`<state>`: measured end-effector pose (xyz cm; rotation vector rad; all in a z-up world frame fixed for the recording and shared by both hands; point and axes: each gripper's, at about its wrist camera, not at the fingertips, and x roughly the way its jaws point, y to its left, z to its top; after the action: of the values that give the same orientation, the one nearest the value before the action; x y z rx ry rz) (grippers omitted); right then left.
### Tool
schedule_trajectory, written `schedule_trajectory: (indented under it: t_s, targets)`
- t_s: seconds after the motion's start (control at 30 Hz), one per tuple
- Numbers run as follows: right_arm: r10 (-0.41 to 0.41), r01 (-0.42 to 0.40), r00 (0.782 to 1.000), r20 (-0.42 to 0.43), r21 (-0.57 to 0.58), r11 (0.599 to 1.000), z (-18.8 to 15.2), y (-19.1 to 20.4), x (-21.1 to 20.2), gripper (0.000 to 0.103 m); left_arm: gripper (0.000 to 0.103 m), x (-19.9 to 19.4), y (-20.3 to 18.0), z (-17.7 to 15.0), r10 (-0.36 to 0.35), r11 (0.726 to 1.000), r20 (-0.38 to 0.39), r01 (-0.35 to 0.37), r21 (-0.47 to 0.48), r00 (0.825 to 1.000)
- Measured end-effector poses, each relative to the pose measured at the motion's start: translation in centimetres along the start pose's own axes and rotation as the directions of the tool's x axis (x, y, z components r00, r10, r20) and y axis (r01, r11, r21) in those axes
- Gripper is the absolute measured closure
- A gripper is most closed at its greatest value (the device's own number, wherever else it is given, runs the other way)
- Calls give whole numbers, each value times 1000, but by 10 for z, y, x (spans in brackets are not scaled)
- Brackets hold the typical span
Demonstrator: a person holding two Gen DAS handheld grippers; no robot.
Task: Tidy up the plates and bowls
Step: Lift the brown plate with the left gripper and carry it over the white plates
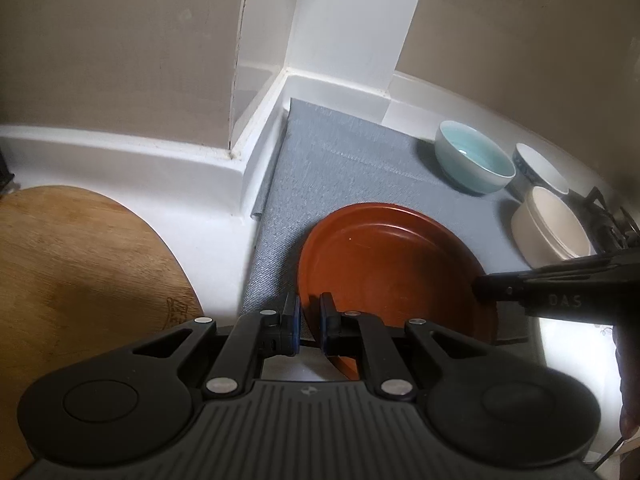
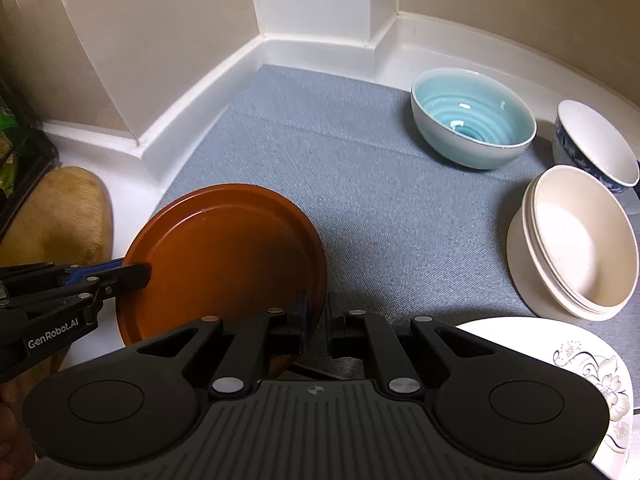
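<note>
Both hand-held grippers, left [image 1: 309, 320] and right [image 2: 316, 322], clench the brown plate's [image 2: 224, 256] opposite rims; uneven lifting could tip it onto the worktop [image 2: 360, 184].

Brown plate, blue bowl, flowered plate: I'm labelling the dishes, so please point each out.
Brown plate [image 2: 224, 248]: right wrist view, middle of its flat face.
Blue bowl [image 2: 472, 120]: right wrist view, ribbed inside.
Flowered plate [image 2: 576, 360]: right wrist view, patterned face near the rim.
</note>
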<state>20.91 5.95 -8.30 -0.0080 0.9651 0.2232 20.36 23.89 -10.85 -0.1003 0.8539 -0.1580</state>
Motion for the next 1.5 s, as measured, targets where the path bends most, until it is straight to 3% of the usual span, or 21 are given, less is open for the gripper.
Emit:
schedule_trajectory:
  t_s: [0.37, 0.73, 1.17, 1.5]
  targets:
    - [26, -20, 993, 117, -56, 998, -20, -13, -53, 94, 93, -36, -39, -11, 10, 999, 48, -12, 45, 999]
    - [42, -46, 984, 173, 22, 999, -59, -58, -90, 94, 93, -61, -95, -27, -1, 991, 57, -7, 132, 998]
    - [34, -56, 981, 189, 112, 992, -101, -119, -120, 93, 93, -55, -171, -34, -17, 972, -13, 20, 233, 1000]
    - [25, -52, 987, 157, 170, 984, -123, -152, -115, 93, 93, -38, -200, -44, 3, 964, -75, 17, 265, 997]
